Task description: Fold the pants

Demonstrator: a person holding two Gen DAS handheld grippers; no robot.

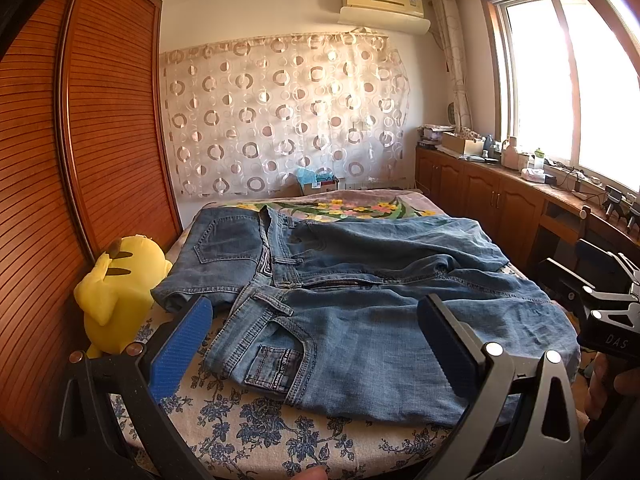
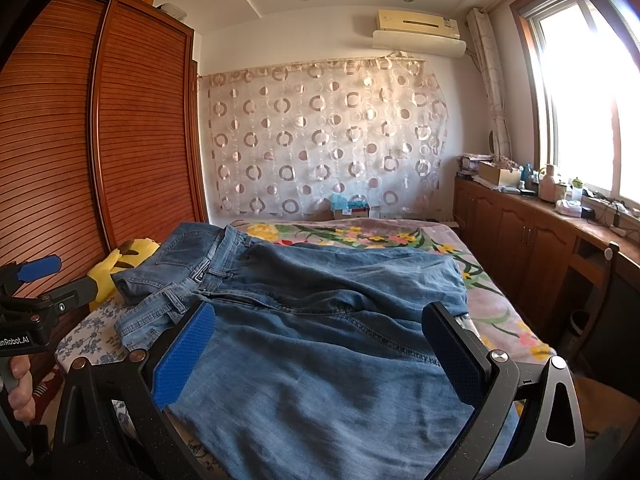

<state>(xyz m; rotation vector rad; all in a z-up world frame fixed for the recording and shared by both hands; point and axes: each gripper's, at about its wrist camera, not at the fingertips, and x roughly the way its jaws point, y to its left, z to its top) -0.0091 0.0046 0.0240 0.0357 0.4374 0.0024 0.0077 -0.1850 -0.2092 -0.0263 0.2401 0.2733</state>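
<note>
Blue denim jeans (image 1: 360,300) lie spread across the bed, waistband to the left, legs running right; they also fill the right wrist view (image 2: 320,340). My left gripper (image 1: 316,324) is open, its blue pads held above the near waistband and front pocket, holding nothing. My right gripper (image 2: 320,332) is open above the near leg, holding nothing. The right gripper also shows at the right edge of the left wrist view (image 1: 600,300). The left gripper shows at the left edge of the right wrist view (image 2: 36,280).
A yellow plush toy (image 1: 116,284) sits at the bed's left edge against the wooden wardrobe (image 1: 80,160). The floral bed sheet (image 1: 260,420) shows under the jeans. Wooden cabinets (image 1: 500,200) with clutter line the right wall under the window.
</note>
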